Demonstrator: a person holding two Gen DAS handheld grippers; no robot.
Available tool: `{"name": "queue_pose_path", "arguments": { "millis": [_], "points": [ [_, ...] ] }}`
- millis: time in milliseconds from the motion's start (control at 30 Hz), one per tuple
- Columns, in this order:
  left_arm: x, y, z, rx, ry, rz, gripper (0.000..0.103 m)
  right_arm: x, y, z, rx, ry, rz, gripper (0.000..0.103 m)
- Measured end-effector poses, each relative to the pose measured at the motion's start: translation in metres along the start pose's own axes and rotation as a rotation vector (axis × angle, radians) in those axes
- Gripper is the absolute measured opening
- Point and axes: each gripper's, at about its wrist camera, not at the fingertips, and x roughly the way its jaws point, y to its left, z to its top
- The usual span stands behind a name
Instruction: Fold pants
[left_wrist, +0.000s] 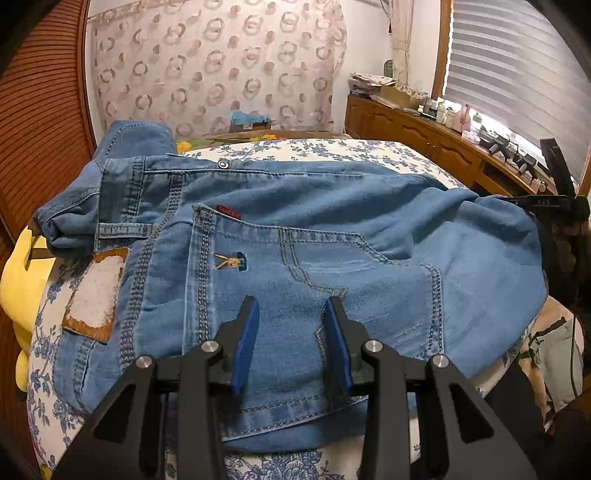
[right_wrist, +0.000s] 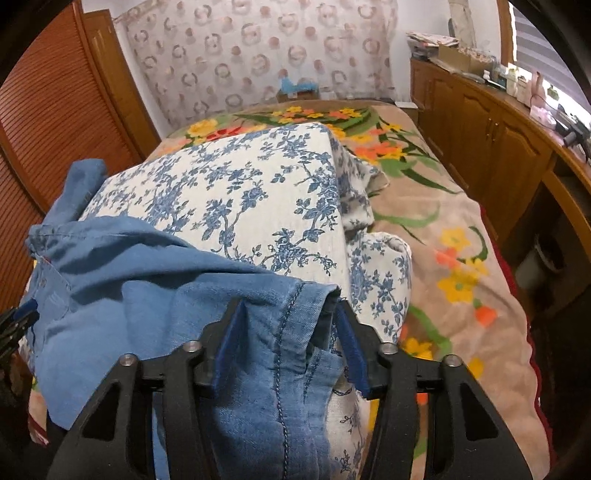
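Blue denim pants (left_wrist: 295, 236) lie folded over on a white cushion with blue flowers (right_wrist: 229, 195). The waistband with a metal button (left_wrist: 223, 164) is at the far left, a back pocket faces up. My left gripper (left_wrist: 291, 306) is open, its blue pads just above the denim near the front hem. In the right wrist view my right gripper (right_wrist: 288, 314) is open with the pants' right edge (right_wrist: 273, 332) lying between its jaws. The right gripper also shows at the right edge of the left wrist view (left_wrist: 554, 201).
The cushion sits on a bed with a flowered blanket (right_wrist: 443, 229). A wooden cabinet (right_wrist: 498, 147) with clutter runs along the right. A slatted wooden door (right_wrist: 48, 110) is at the left. A yellow soft item (left_wrist: 18, 280) lies at the cushion's left.
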Motion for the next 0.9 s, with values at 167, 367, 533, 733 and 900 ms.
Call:
{"name": "queue_pose_path", "arguments": {
  "millis": [167, 367, 533, 733, 900],
  "points": [
    [0.000, 0.000, -0.002, -0.017, -0.002, -0.005, 0.036, -0.006, 0.005, 0.007, -0.037, -0.025, 0.014, 0.008],
    [0.001, 0.002, -0.005, -0.042, -0.010, -0.014, 0.036, -0.034, 0.018, 0.027, -0.086, -0.147, -0.016, 0.002],
    [0.001, 0.006, -0.009, -0.054, -0.019, -0.026, 0.036, -0.057, 0.029, 0.052, -0.114, -0.258, -0.101, 0.001],
    [0.001, 0.009, -0.010, -0.053, -0.021, -0.028, 0.037, -0.041, 0.040, 0.065, -0.136, -0.216, -0.153, 0.001],
    [-0.003, 0.010, -0.015, -0.044, -0.013, -0.025, 0.037, -0.037, 0.033, 0.044, -0.111, -0.182, -0.116, 0.021]
  ]
}}
